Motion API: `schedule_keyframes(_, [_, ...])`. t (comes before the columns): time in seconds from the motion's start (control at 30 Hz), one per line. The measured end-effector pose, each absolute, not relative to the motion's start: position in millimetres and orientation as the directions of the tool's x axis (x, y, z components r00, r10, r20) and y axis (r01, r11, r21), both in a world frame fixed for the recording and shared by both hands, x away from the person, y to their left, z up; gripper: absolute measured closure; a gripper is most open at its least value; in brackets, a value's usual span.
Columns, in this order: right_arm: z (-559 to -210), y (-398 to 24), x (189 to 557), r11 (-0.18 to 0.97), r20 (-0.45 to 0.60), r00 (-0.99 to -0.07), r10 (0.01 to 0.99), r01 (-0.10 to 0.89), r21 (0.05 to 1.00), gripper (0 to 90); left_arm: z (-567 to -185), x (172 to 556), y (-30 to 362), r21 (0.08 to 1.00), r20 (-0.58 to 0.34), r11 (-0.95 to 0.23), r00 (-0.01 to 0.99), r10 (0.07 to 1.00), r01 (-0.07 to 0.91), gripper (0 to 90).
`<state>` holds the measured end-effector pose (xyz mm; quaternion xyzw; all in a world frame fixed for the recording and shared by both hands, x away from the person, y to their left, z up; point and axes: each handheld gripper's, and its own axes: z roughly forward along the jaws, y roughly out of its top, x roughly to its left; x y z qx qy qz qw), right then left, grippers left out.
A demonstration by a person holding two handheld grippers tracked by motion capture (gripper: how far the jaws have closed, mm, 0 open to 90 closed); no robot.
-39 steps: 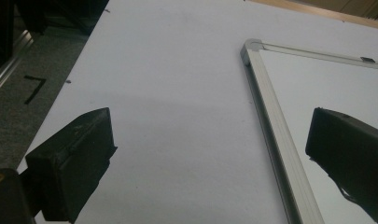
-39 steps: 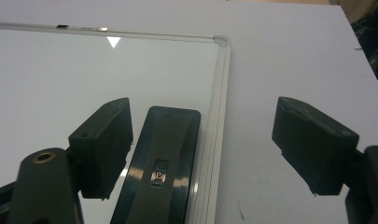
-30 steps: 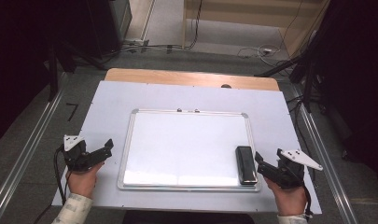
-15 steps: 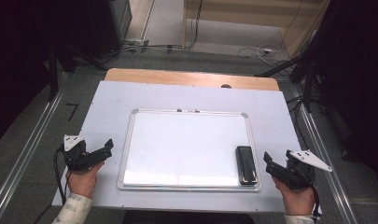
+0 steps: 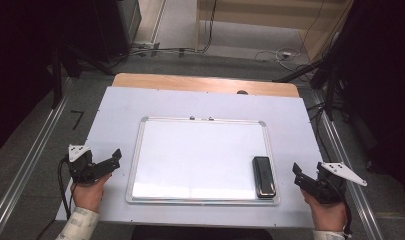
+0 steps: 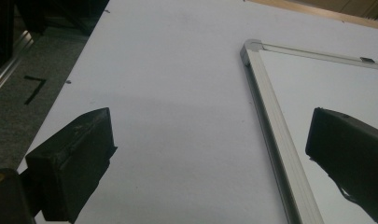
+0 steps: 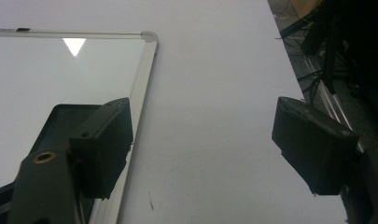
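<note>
While both grippers rest wide of the whiteboard, nothing is held, and the views read as follows.

High view, board: the whiteboard lies flat in the middle of the table, its surface wiped bare.
High view, eraser: the eraser lies on the board at its near right corner, just inside the frame, long side running away from the person.
High view, left gripper: the left gripper sits off the board's left edge, near its near left corner, pointing toward the board.
High view, right gripper: the right gripper sits off the board's right edge, level with the eraser and apart from it.
Left gripper view, jaws: spread wide with bare table between them; the board's frame runs up past the right jaw.
Right gripper view, jaws: spread wide over bare table just right of the board's frame; the eraser shows dark behind the left jaw, not between the two.
Step in hand: I judge this a pause with the eraser set down.
Next move: if the eraser is wanted, the right gripper must swing left over the frame, straddle the eraser's narrow width, then close.
</note>
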<state>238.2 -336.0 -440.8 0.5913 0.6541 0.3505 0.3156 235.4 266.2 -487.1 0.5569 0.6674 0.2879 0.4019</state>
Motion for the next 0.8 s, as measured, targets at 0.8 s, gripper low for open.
schedule_keyframes(0.8, [-450.9,-367.3,242.7,0.034,-0.034,-0.009,0.999,0.569,0.822,19.4,-487.1,235.5,265.9,0.831,-0.215,0.212,-0.054,0.975,0.515,1.5])
